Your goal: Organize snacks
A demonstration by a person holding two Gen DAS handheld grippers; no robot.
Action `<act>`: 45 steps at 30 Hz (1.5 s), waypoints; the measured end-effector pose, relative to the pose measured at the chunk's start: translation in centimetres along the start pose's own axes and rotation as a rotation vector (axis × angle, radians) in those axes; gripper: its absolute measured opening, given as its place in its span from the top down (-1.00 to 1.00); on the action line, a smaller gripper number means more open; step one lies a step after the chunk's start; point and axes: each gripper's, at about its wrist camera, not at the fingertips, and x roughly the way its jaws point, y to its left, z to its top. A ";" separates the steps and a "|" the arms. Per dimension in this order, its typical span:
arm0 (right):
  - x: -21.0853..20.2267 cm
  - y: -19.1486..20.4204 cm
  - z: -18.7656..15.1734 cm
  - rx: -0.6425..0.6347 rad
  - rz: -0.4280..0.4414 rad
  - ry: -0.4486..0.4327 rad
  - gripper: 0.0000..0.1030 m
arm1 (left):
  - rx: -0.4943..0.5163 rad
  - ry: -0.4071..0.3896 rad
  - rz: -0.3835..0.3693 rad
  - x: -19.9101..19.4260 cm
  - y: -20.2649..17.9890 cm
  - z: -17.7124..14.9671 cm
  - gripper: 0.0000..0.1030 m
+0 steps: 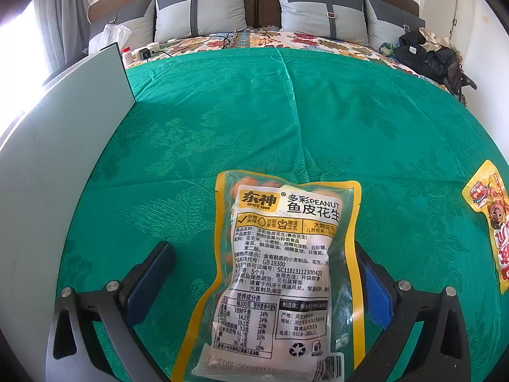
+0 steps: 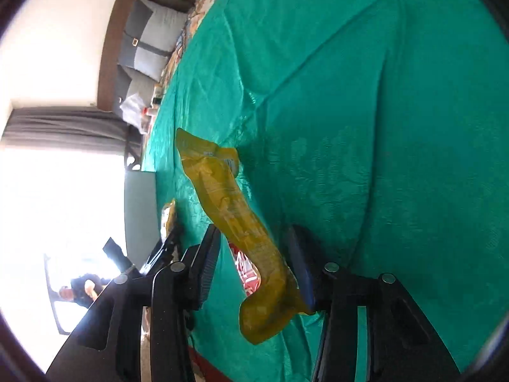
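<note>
A clear, yellow-edged peanut packet (image 1: 280, 273) lies label-up on the green bedspread (image 1: 318, 121). My left gripper (image 1: 262, 248) straddles it with its jaws wide. The right finger (image 1: 372, 286) is at the packet's edge and the left finger (image 1: 149, 273) stands clear of it. A yellow-and-red snack packet (image 1: 490, 222) lies at the right edge of that view. In the right wrist view, which is rolled on its side, this yellow packet (image 2: 229, 203) runs edge-on between the jaws of my right gripper (image 2: 253, 232). It leans on the right pad (image 2: 300, 273), with a gap to the left pad.
A pale flat board (image 1: 63, 159) stands along the bed's left side. Grey pillows (image 1: 200, 9) line the headboard. A power strip (image 1: 146, 52) and a plastic bag (image 1: 114, 35) sit at the far left. Dark clothes (image 1: 426, 57) are piled at the far right. A person (image 2: 79, 289) is by the window.
</note>
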 end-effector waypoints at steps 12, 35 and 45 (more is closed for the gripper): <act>2.5 8.2 0.0 -0.597 -0.472 0.023 -0.54 | 0.000 0.000 0.000 0.0 0.0 0.0 -1.00; 9.7 11.3 -4.9 -0.747 -0.596 -0.227 -0.71 | 0.000 -0.001 -0.001 0.0 0.1 0.0 -1.00; 9.7 11.1 -5.2 -0.745 -0.599 -0.232 -0.73 | 0.000 -0.001 -0.001 0.0 0.1 0.0 -1.00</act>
